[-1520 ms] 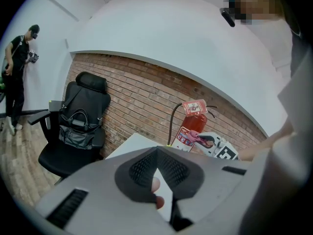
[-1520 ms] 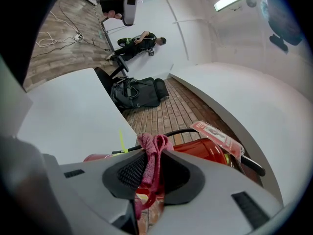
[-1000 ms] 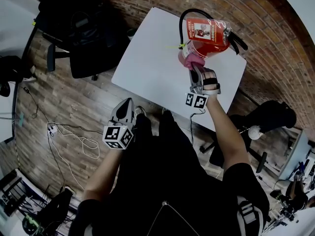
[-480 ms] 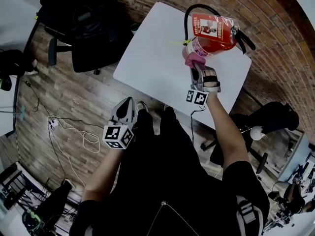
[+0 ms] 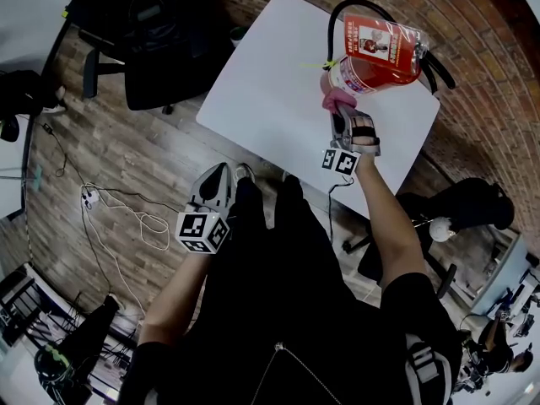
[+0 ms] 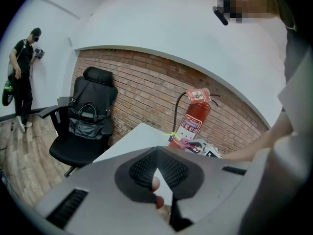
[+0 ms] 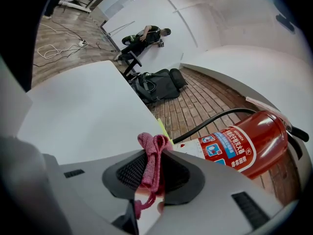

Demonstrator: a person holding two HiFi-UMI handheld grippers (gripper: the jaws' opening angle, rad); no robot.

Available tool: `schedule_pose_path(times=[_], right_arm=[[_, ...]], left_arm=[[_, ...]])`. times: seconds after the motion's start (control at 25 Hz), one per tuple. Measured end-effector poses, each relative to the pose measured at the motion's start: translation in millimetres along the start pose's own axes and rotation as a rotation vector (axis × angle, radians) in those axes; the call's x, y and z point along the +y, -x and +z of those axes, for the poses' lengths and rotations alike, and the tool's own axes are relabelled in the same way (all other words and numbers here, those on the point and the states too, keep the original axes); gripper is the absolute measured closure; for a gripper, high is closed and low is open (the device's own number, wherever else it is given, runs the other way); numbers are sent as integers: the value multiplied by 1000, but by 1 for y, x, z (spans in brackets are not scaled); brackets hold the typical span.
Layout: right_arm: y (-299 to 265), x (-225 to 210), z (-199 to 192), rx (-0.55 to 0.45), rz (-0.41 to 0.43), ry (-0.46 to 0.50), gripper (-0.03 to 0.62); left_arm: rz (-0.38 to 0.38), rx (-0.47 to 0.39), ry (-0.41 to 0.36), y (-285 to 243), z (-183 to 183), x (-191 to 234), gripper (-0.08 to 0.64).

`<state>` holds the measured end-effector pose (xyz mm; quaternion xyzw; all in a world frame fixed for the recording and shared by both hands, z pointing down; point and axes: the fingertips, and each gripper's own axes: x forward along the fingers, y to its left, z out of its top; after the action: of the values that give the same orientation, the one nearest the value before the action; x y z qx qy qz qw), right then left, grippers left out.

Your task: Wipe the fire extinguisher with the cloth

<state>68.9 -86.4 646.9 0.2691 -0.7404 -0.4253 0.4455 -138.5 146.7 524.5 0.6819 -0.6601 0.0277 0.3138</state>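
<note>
- Extinguisher [image 5: 377,53] stands upright near the table's [image 5: 270,99] far edge, right gripper [image 5: 341,114] holding pink cloth [image 5: 336,99] at its lower body; a hard shove could topple it.
- Left gripper [image 6: 156,152], jaws closed on nothing, hangs well away, unable to steady it.
- Right jaws pinch a thin cloth fold that might slip free.

We log a white table [image 5: 270,83] standing on the wood-plank floor [image 5: 126,154] by a brick wall [image 5: 489,74]. On the table, near its far edge: one red fire extinguisher [image 5: 380,57], upright. On the floor: black office chair [image 5: 152,49], white cable [image 5: 126,226]
</note>
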Motion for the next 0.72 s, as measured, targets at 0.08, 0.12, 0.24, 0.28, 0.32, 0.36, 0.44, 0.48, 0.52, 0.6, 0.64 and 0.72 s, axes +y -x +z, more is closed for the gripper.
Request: schedule_pose_path(times=[0.08, 0.12, 0.24, 0.28, 0.32, 0.36, 0.44, 0.48, 0.52, 0.6, 0.64, 0.72], right_arm=[[-3, 4, 0, -1, 5, -5, 492], [-4, 6, 0, 0, 9, -6, 491], [-9, 14, -2, 4, 22, -8, 492], [-11, 17, -2, 6, 27, -8, 491], [-13, 19, -3, 8, 32, -9, 491], [-14, 22, -4, 9, 37, -9, 491], [-17, 27, -5, 9, 47, -8, 491], [-20, 30, -6, 10, 52, -8, 491], [-22, 33, -6, 11, 58, -10, 491], [-27, 40, -8, 15, 72, -19, 491], [-28, 43, -8, 18, 80, -26, 491], [-32, 49, -9, 24, 95, -42, 491]], left_arm=[[7, 1, 3, 1, -1, 2, 534], [11, 3, 4, 1, -2, 3, 534], [20, 9, 7, 2, -6, 6, 534], [23, 11, 8, 2, -8, 7, 534], [27, 12, 10, 3, -9, 8, 534], [32, 13, 12, 3, -10, 9, 534], [41, 17, 17, 4, -13, 12, 534], [45, 19, 19, 4, -15, 13, 534], [50, 21, 20, 4, -16, 14, 534], [57, 21, 23, 4, -18, 16, 534], [62, 21, 26, 4, -19, 17, 534], [72, 20, 31, 5, -20, 19, 534]])
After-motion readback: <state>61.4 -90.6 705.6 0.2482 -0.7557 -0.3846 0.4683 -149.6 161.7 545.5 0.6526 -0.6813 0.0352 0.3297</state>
